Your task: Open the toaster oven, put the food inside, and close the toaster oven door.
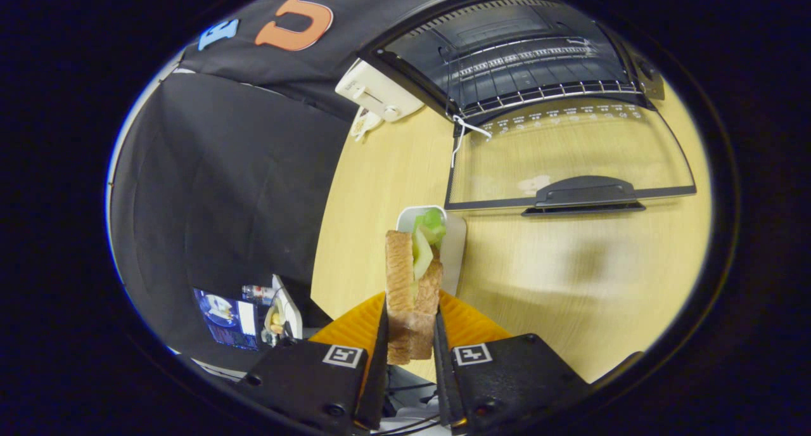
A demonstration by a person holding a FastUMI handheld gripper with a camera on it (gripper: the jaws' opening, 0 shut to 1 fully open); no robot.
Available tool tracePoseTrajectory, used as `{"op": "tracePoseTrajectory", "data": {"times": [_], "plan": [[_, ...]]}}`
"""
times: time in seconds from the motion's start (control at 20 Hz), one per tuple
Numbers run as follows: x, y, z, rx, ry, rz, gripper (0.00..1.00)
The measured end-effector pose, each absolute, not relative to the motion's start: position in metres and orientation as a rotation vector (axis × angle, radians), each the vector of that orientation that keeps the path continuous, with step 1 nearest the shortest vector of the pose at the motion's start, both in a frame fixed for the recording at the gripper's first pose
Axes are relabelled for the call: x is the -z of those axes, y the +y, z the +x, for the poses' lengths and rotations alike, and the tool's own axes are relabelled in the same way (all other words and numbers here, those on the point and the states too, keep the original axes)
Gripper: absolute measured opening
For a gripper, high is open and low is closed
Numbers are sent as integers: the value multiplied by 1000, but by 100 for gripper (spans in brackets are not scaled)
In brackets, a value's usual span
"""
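Note:
My gripper [410,341] is shut on a sandwich [412,277] of two toasted bread slices with green filling, held upright between both fingers above the wooden table [570,277]. Beyond the fingers and to the right stands the black toaster oven [507,49] with its glass door [564,157] folded down flat onto the table. The wire rack [538,94] inside is bare. The door's black handle [583,192] faces me.
A white plate [453,239] lies on the table just behind the sandwich. An orange plate [469,325] sits under the fingers. A white box [377,94] stands left of the oven. Left of the table's edge there is a screen [231,319].

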State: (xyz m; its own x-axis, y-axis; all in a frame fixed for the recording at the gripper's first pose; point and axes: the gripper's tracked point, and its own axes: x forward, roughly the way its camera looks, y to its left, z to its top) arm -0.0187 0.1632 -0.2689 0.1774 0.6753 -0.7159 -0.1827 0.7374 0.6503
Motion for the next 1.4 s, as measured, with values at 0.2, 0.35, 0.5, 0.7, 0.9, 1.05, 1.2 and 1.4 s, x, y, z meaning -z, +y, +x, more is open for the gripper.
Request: {"op": "tracePoseTrajectory", "data": {"times": [0.2, 0.35, 0.5, 0.7, 0.9, 1.05, 1.2, 1.4], "plan": [[249, 162, -23, -705, 1225, 505, 39], [244, 155, -13, -722, 1150, 486, 39], [236, 151, 2, -705, 1058, 519, 39], [220, 146, 30, -673, 890, 594, 39], [210, 135, 56, -596, 778, 697, 39], [204, 123, 77, -522, 704, 817, 39], [210, 107, 95, -428, 653, 907, 38], [219, 80, 121, -304, 573, 1060, 38]]}}
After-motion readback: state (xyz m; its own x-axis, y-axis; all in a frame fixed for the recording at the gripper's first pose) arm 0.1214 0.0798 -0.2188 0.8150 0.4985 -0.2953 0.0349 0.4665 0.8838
